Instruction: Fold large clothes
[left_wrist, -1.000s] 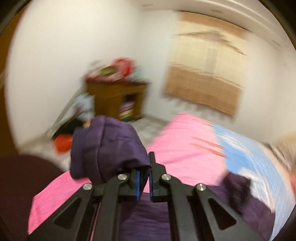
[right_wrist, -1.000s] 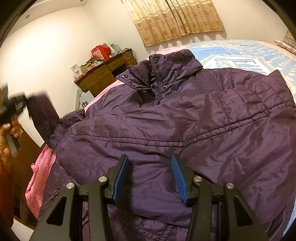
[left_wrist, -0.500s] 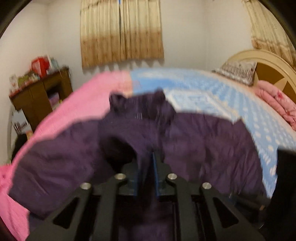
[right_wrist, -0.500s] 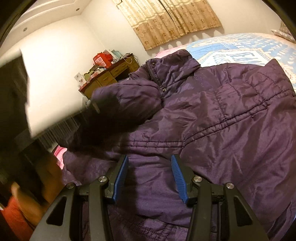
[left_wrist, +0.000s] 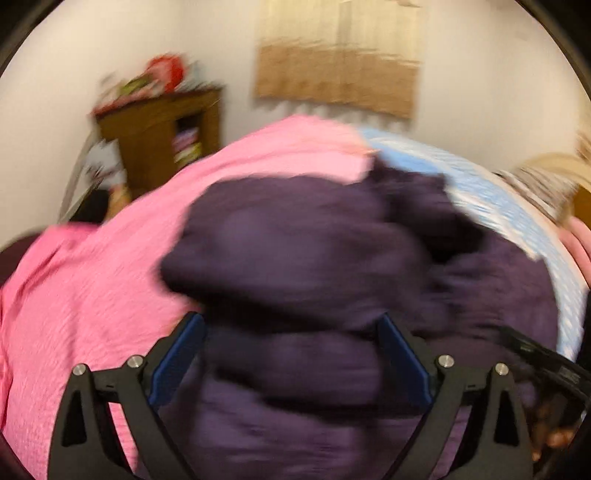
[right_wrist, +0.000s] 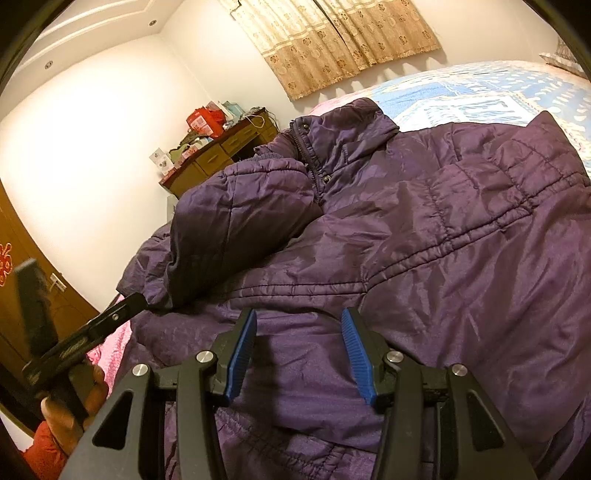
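Covering the bed, the purple jacket lies flat on the pink and blue bedspread, collar toward 12 o'clock. One sleeve is folded across the jacket front at 10 o'clock. The left gripper is opening its fingers wide, fabric between them, unpressed. The right gripper hovers at 6 o'clock, fingers half-spread, grasping nothing.

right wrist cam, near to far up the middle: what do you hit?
Right gripper, half open over the purple jacket → its folded-in sleeve → jacket collar → blue bedspread → curtain.
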